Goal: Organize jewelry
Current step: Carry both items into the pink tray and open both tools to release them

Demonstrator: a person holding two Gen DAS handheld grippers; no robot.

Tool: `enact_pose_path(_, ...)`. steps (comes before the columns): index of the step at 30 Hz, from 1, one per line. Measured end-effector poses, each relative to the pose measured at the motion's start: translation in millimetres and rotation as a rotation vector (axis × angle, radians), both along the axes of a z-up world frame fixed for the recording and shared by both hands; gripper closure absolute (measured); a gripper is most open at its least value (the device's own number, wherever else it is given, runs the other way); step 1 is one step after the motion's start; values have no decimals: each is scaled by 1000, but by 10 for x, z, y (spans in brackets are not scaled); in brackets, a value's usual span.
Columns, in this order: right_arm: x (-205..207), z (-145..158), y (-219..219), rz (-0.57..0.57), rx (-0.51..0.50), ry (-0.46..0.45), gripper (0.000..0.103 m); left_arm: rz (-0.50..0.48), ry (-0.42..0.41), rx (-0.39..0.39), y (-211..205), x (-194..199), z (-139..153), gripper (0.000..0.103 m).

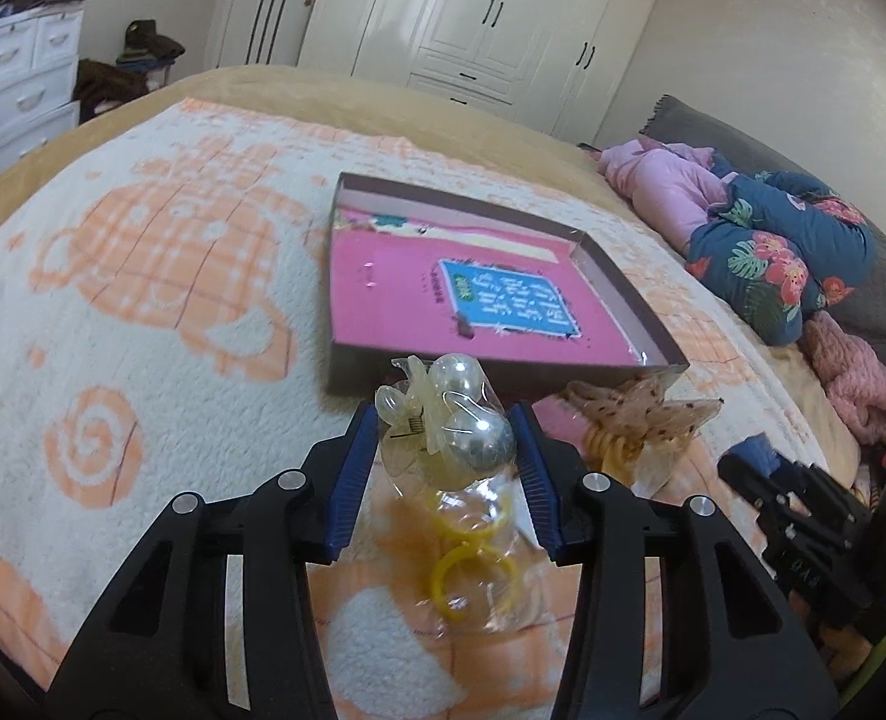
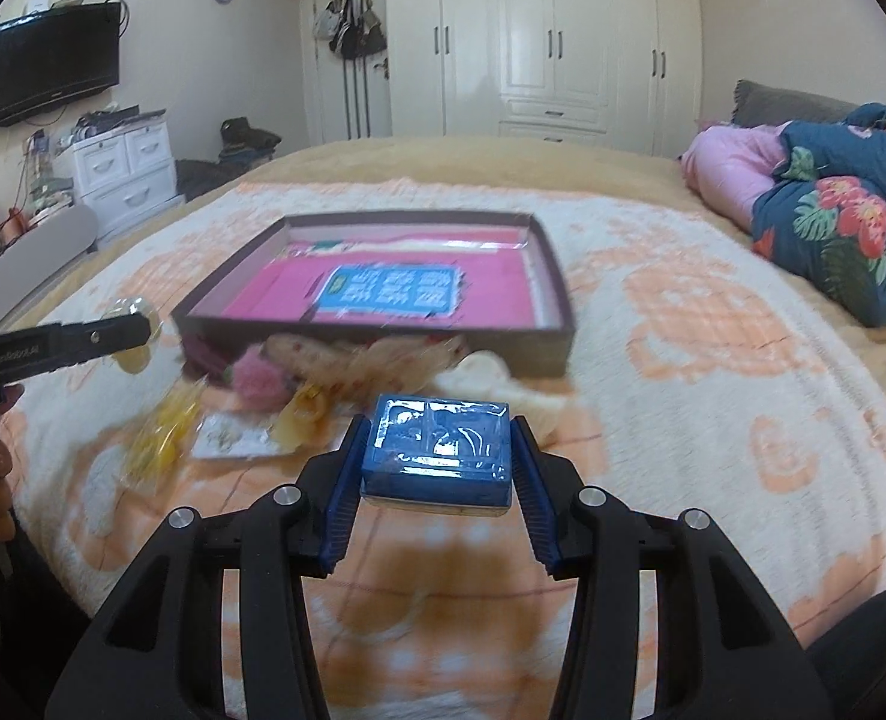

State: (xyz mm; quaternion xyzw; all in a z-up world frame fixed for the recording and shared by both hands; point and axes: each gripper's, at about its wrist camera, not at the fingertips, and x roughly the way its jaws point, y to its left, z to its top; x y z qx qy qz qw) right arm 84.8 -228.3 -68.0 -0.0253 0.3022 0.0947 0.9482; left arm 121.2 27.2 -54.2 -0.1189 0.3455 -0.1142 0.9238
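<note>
Hovering level just short of the shallow pink-lined box (image 1: 478, 282), left gripper (image 1: 445, 429) clamped a pearl hair clip (image 1: 443, 420), right gripper (image 2: 437, 456) clenched a blue case (image 2: 440, 450) before the box's near wall, remaining jewelry (image 2: 299, 384) heaped against that wall.

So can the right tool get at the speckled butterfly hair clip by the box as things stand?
Probably not yet: the right tool is shut on a blue box, so it has no free grip. The speckled butterfly hair clip itself lies uncovered ahead, against the shallow box, with nothing blocking the approach.
</note>
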Motion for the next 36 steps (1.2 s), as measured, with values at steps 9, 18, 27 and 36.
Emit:
enact_pose_path(9,321,141,-236,-25,13,15,58,5,-22,1,-81,186,93,66)
enact_pose_path(18,626,248,-284,-14,28,8,58,18,-13,16,-150,461,98,66)
enact_pose_path(27,1037,253,-227,15,11,39,58,11,8,52,-238,710,51,66)
enact_pose_path(36,1351,111,-132,52,-10,82,58,21,57,75,-250,1014,-52,66)
